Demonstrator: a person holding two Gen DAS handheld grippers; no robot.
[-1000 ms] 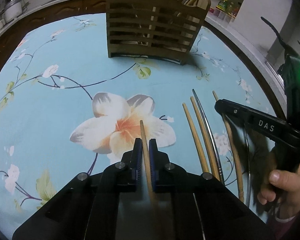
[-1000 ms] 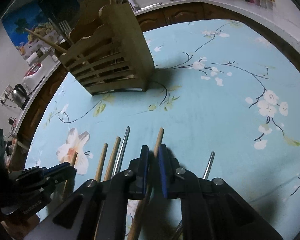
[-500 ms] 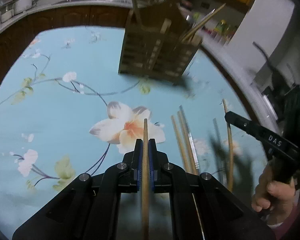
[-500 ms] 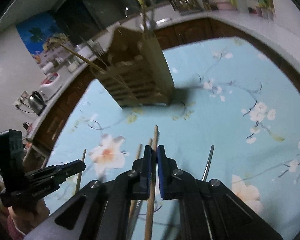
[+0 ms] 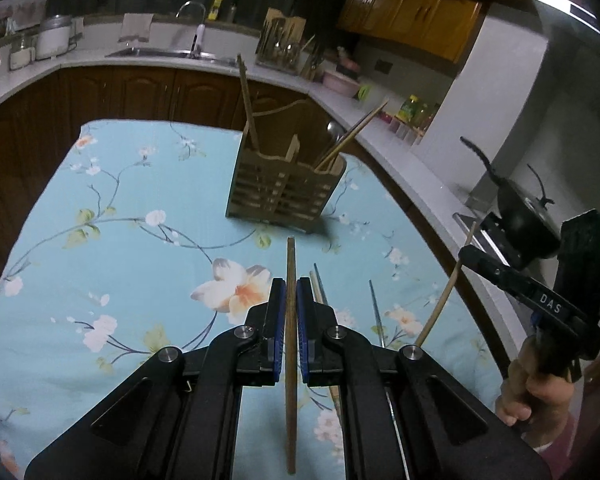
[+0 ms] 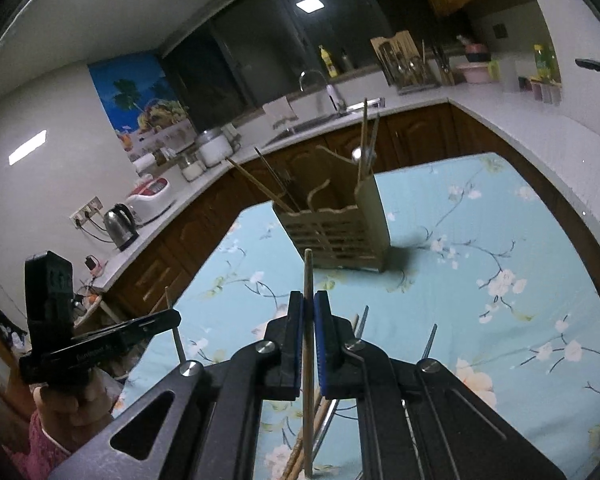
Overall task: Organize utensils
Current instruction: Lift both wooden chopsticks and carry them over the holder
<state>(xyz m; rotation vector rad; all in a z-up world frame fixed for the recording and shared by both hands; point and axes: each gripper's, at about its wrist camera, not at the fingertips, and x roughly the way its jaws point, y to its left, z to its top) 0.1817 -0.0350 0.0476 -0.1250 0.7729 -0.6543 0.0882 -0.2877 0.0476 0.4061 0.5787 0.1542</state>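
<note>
The wooden holder (image 5: 285,188) stands upright on the flowered cloth (image 5: 112,248) that covers the tabletop, with several chopsticks and a spoon leaning inside it. The left gripper (image 5: 291,308) is held above the cloth on the near side of the holder, its fingers (image 5: 277,312) clenched on a wooden chopstick (image 5: 290,276) whose tip points toward the holder. The right gripper (image 6: 309,320) is likewise held on the near side of the holder, its fingers (image 6: 295,324) clenched on a second chopstick (image 6: 308,276). More chopsticks (image 5: 376,312) lie on the cloth nearer than the holder, below both grippers.
</note>
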